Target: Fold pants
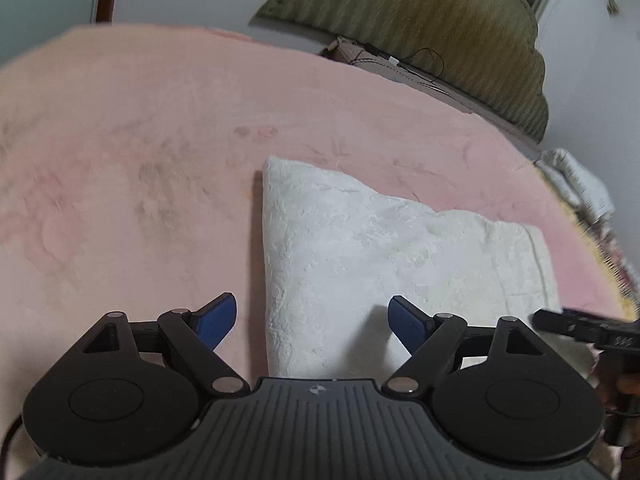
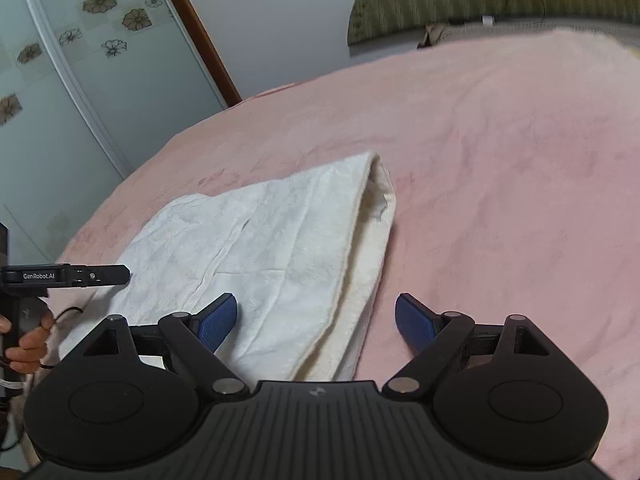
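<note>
The white pants (image 1: 380, 252) lie folded into a flat stack on the pink bedspread (image 1: 140, 140). They also show in the right wrist view (image 2: 264, 248), with layered edges on their right side. My left gripper (image 1: 312, 322) is open and empty, hovering over the near left edge of the stack. My right gripper (image 2: 316, 320) is open and empty, hovering over the near right edge of the stack. The right gripper's tip (image 1: 576, 326) shows at the right of the left wrist view. The left gripper (image 2: 80, 275) shows at the left of the right wrist view, held in a hand.
A green padded headboard (image 1: 432, 28) stands at the far end of the bed. A flowered wardrobe door (image 2: 60, 80) and a brown wooden frame (image 2: 196, 28) stand left of the bed. A white cloth (image 1: 576, 180) lies at the bed's right edge.
</note>
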Tool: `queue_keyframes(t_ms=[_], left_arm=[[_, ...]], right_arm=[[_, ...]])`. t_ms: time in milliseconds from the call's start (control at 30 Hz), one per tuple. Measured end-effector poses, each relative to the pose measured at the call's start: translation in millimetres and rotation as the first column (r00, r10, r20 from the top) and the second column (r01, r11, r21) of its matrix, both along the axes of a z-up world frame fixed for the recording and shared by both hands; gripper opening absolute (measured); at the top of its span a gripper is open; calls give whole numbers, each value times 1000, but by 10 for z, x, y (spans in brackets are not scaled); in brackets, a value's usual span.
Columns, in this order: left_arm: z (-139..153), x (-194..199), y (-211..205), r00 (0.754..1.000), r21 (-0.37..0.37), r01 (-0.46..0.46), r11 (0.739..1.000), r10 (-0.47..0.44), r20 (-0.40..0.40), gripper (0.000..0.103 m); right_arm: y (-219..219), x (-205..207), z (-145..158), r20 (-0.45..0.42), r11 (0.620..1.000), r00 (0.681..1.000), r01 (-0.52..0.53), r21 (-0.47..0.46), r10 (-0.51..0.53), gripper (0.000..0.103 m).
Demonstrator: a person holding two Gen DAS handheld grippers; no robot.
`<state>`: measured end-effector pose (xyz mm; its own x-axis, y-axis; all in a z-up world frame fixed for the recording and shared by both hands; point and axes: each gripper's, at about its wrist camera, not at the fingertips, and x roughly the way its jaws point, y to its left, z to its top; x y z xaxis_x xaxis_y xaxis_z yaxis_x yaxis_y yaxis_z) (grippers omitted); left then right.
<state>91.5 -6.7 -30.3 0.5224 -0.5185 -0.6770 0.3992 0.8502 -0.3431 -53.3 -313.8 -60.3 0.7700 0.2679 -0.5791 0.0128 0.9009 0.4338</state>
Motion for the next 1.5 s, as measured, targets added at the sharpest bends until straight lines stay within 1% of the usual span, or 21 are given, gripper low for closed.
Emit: queue_keyframes(t_ms=[100,300,333,367,400,433,467,500,567,633,667,833,933,1067,1167,1267,1300,1333,1400,1467,1500], left_arm=[[-88,88,50,1000,-58,13,998,-15,-26,85],[-110,152,-153,990,-55,138,989,-139,0,84],[-105,147,-206,990,-31,144,989,-144,9,80],[-99,138,-245,988,-9,151,989,-150,22,70],[-90,130,-260,988,7,148,989,-148,34,65],[-84,123,-257,989,13,141,990,-141,39,56],[-80,116,-234,990,17,129,992,-130,51,43],[-70,94,-218,990,16,126,992,-127,67,38],[-28,3,-169,983,4,129,992,-128,133,19],[17,-96,-145,974,-11,121,993,-117,194,14],[52,-148,-134,968,-18,118,993,-111,225,12],[246,-174,-66,943,-26,96,995,-83,321,12],[373,-37,-14,929,12,58,998,-58,365,12],[488,284,71,907,83,-10,997,-26,421,13],[439,639,168,925,97,-58,994,17,380,14],[261,974,253,957,119,-90,989,53,284,17],[197,1033,275,962,138,-107,985,67,264,20],[157,1058,285,964,154,-122,980,80,253,27],[163,1026,332,958,159,-151,976,105,267,35],[226,917,362,940,173,-195,965,134,312,46],[260,850,372,929,194,-225,955,150,338,48]], right_arm=[[-51,69,-52,8,996,998,-66,55,66,87],[-26,296,-87,36,978,984,-179,108,176,88],[-29,339,-91,42,975,983,-183,123,179,86],[-39,370,-100,46,973,983,-183,139,179,84],[-49,390,-101,46,973,984,-178,148,173,75],[-48,389,-102,39,976,986,-163,142,159,63],[-42,374,-97,34,980,989,-150,131,147,60],[-42,341,-95,35,981,989,-145,126,142,53],[10,272,-67,46,984,990,-135,114,130,43],[83,206,10,66,989,990,-126,76,122,33],[131,194,68,76,991,990,-123,52,119,31],[323,248,382,137,988,979,-141,-60,148,24],[415,438,542,178,982,967,-172,-78,184,23],[625,901,647,208,975,954,-197,-104,215,23],[722,1352,585,191,977,959,-199,-80,210,23],[801,1701,417,127,979,972,-190,-72,198,24],[825,1787,350,94,981,978,-178,-81,185,30],[833,1847,287,59,982,984,-162,-96,168,40],[817,1838,229,33,985,990,-130,-111,135,50],[786,1698,249,47,986,993,-97,-138,104,51],[770,1606,276,59,984,995,-65,-167,76,51]])
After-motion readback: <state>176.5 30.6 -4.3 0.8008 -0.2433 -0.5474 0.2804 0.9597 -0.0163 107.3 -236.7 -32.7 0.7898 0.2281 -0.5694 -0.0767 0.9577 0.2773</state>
